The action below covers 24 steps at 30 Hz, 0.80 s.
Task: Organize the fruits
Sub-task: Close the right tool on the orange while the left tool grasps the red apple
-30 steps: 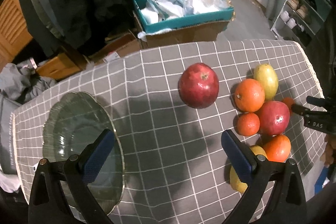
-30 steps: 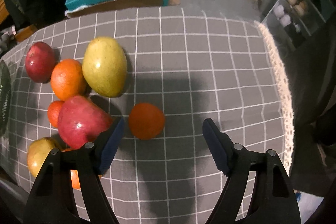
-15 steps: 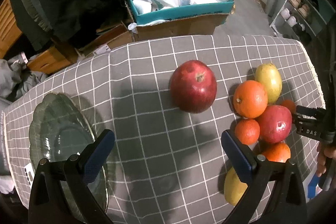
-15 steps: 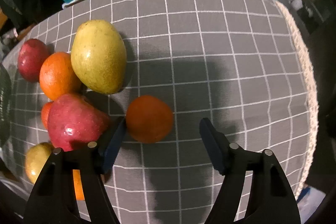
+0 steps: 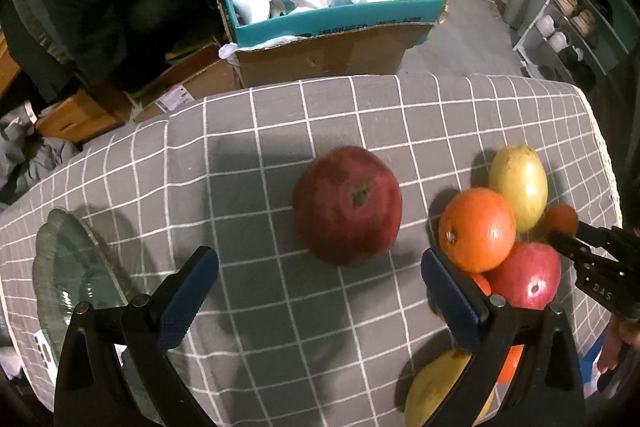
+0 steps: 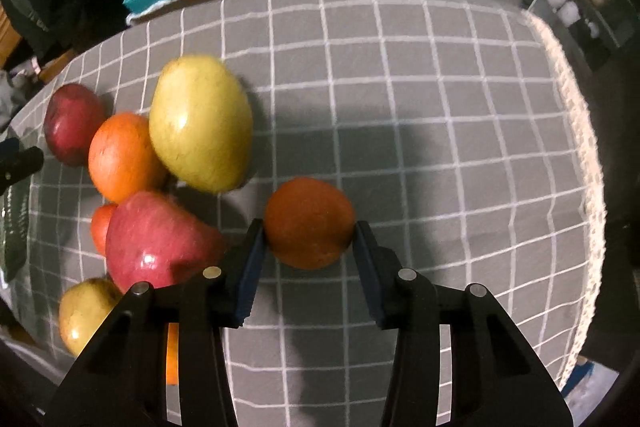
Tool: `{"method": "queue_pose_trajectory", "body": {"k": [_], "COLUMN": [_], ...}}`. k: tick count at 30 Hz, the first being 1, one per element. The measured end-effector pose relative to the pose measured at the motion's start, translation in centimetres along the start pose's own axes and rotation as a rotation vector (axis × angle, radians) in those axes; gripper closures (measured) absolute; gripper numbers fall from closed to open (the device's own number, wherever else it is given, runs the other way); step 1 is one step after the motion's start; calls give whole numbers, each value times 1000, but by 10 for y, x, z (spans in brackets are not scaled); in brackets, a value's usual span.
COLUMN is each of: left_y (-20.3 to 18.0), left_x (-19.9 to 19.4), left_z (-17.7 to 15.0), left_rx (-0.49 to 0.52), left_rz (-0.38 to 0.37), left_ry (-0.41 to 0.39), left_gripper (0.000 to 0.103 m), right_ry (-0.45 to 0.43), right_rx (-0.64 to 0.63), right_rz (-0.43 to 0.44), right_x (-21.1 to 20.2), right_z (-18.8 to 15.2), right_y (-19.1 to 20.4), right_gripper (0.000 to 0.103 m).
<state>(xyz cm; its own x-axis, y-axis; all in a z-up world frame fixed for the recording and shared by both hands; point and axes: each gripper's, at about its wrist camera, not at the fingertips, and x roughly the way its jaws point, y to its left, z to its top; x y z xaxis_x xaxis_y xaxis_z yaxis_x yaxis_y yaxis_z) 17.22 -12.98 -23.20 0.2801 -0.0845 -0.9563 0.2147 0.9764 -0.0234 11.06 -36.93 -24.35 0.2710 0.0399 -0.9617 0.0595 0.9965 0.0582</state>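
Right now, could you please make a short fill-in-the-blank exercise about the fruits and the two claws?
1. The right claw is shut on a small ____ fruit.
2. The left claw is ____ and holds nothing.
3. The big red pomegranate lies alone on the grey ____ tablecloth.
4. The glass plate holds ____ fruit.

Missing words: orange; open; checked; no

The bench cloth (image 6: 440,75) is grey with a white grid and a cream lace edge. On it lie a dark red pomegranate (image 5: 347,203), a yellow-green mango (image 6: 200,123), an orange (image 6: 122,157), a glossy red apple (image 6: 156,241) and a small orange tangerine (image 6: 309,222). The plate (image 5: 64,267) is clear greenish glass. Each black tool (image 6: 308,263) has dark blue pads (image 5: 188,297). The box (image 5: 340,19) is teal over brown cardboard.
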Motion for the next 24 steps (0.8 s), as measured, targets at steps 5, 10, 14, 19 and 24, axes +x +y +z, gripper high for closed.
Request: {"method": "queue_pose_trajectory", "body": {"k": [5,10,14,19,24], "left_y": [-3,-5,-6,-5,-7], "left_x": [15,30,40,39,37], "left_z": [11,13,10,9,7], "left_rx": [-28,-40,-44,-49,-40], "left_rz": [-8,-18,-37,-84,-79], "left_ry": [20,51,76,55,36], "left_gripper": [1,15,21,33,33], "right_ry": [-65,-80,-78,-82,-83], "right_rx": [7,8,-2,-17,-26], "right_rz": [-41,-43,-36,-38,-36], "right_x": [-5,-1,0,-1,-3], "right_z": [9,16,16,18,17], "right_y": [-4,-1,4,11,15], "right_gripper": [60,60,60,60,60]}}
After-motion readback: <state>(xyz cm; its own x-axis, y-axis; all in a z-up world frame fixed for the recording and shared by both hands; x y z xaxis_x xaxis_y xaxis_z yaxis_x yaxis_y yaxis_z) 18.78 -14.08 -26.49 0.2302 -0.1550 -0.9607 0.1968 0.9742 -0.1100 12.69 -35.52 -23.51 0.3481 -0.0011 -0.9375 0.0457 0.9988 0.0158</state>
